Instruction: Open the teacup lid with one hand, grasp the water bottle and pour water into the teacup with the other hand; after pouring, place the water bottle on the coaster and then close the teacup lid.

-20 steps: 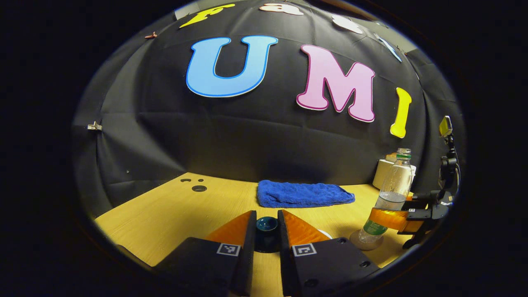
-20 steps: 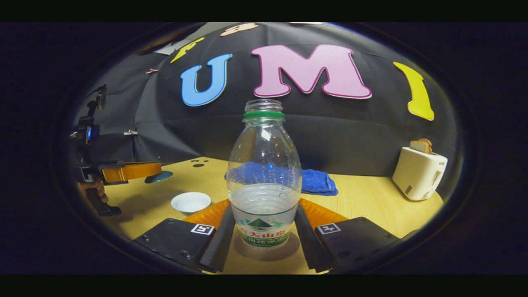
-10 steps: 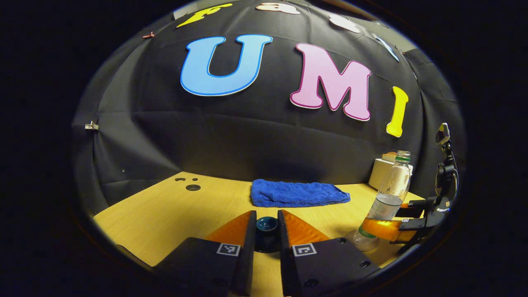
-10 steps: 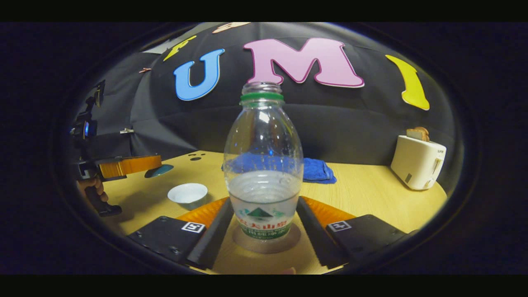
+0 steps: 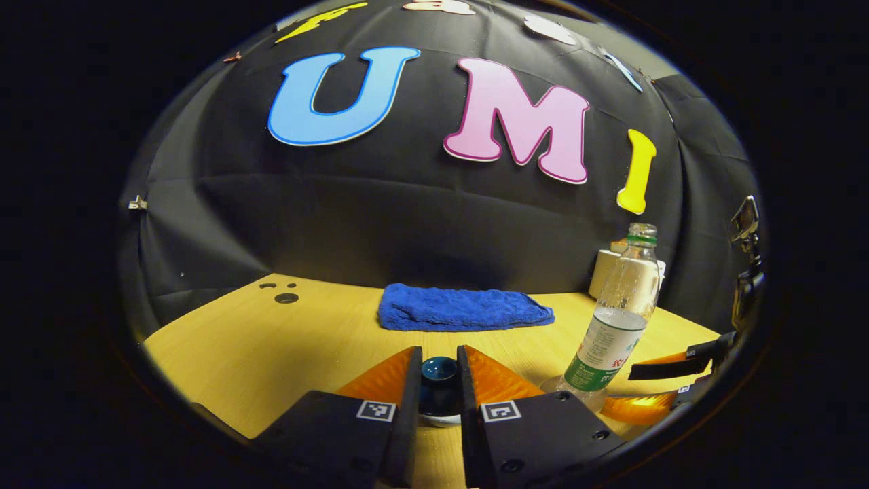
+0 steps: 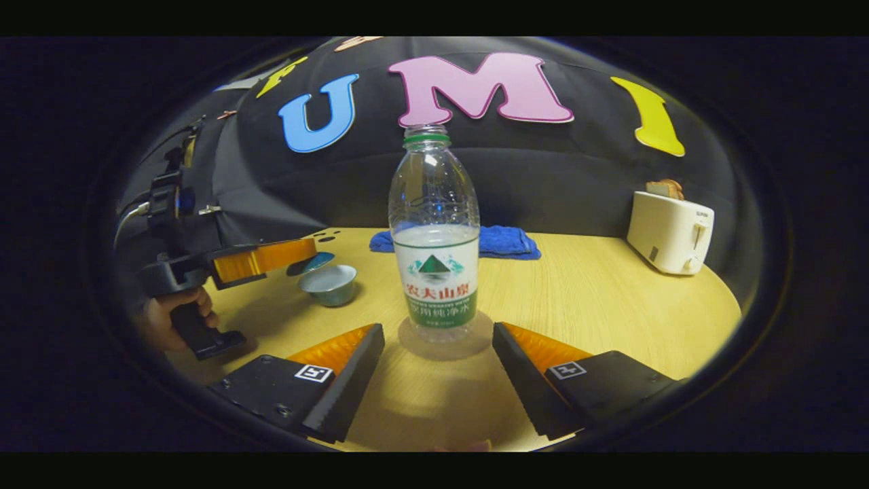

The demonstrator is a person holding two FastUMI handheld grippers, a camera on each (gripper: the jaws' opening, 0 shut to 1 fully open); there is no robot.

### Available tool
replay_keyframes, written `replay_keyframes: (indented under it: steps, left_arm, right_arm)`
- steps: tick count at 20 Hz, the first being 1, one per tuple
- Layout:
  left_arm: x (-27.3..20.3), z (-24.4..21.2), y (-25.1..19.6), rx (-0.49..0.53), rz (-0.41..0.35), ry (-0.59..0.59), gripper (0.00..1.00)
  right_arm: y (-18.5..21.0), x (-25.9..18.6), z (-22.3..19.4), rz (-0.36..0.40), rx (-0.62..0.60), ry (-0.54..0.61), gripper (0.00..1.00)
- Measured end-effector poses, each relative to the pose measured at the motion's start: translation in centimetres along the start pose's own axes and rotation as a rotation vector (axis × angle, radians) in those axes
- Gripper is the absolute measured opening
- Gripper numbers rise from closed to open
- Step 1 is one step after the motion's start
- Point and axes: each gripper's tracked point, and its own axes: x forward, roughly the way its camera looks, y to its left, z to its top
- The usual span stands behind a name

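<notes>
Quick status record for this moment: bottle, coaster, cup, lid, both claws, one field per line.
bottle: water bottle upright on the coaster, uncapped, partly full
cup: teacup open on the table, left of the bottle in the right gripper view
lid: teacup lid held above the table
left claw: shut on the lid's knob
right claw: open, clear of the bottle
left to do: close the teacup
background: blue towel, toaster

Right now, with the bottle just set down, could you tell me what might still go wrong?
1. The water bottle stands uncapped on the coaster; the right gripper, open beside it, could tip it while withdrawing.
2. The left gripper holds the lid beside the teacup; a misaligned lowering could knock the cup.
</notes>
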Motion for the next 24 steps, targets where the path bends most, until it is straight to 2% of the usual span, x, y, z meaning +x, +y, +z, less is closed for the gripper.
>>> replay_keyframes:
  steps: [1, 6, 7, 12, 13, 14, 15, 17, 18, 20, 21, 22, 24]
  left_arm:
    - [0.2, -0.3, -0.2, 0.003, -0.004, 0.005, 0.31]
    - [1.0, -1.1, -0.6, 0.017, -0.007, 0.018, 0.31]
    - [1.1, -1.3, -0.6, 0.024, -0.005, 0.025, 0.29]
    - [1.2, -1.5, -0.8, 0.048, 0.0, 0.034, 0.37]
    - [1.2, -1.7, -0.9, 0.044, -0.006, 0.039, 0.43]
    - [1.0, -1.7, -1.1, 0.042, -0.008, 0.042, 0.43]
    - [1.0, -1.7, -0.9, 0.044, -0.003, 0.043, 0.51]
    - [0.8, -1.7, -0.9, 0.041, 0.003, 0.045, 0.54]
    - [0.4, -1.4, -1.1, 0.035, -0.003, 0.043, 0.61]
    - [-0.8, 0.2, -1.5, 0.029, -0.013, 0.016, 0.68]
    - [-1.6, 1.3, -1.7, 0.03, -0.016, 0.003, 0.72]
    - [-2.6, 2.3, -1.9, 0.031, -0.016, -0.01, 0.76]
    - [-4.6, 4.7, -2.3, 0.022, -0.016, -0.027, 0.87]
  right_arm:
    - [-0.3, -0.5, -0.2, -0.006, 0.012, 0.004, 0.99]
    - [-1.6, -1.8, 0.5, -0.047, 0.033, -0.013, 0.99]
    - [-1.7, -1.8, 0.7, -0.05, 0.042, -0.019, 0.99]
    - [-2.5, -2.0, 1.7, -0.069, 0.062, -0.041, 0.99]
    - [-2.5, -2.2, 1.9, -0.07, 0.064, -0.046, 0.99]
    - [-2.5, -2.2, 2.2, -0.068, 0.065, -0.049, 0.99]
    - [-2.4, -2.4, 2.4, -0.068, 0.062, -0.052, 0.99]
    - [-2.4, -2.8, 3.0, -0.069, 0.055, -0.06, 0.99]
    - [-2.1, -3.0, 3.6, -0.066, 0.054, -0.066, 0.99]
    - [-1.4, -3.9, 5.7, -0.057, 0.038, -0.107, 0.99]
    - [-1.1, -4.6, 7.0, -0.057, 0.03, -0.124, 0.92]
    - [-0.7, -5.2, 8.3, -0.056, 0.024, -0.139, 0.99]
    - [0.1, -6.5, 11.3, -0.056, 0.012, -0.176, 0.99]
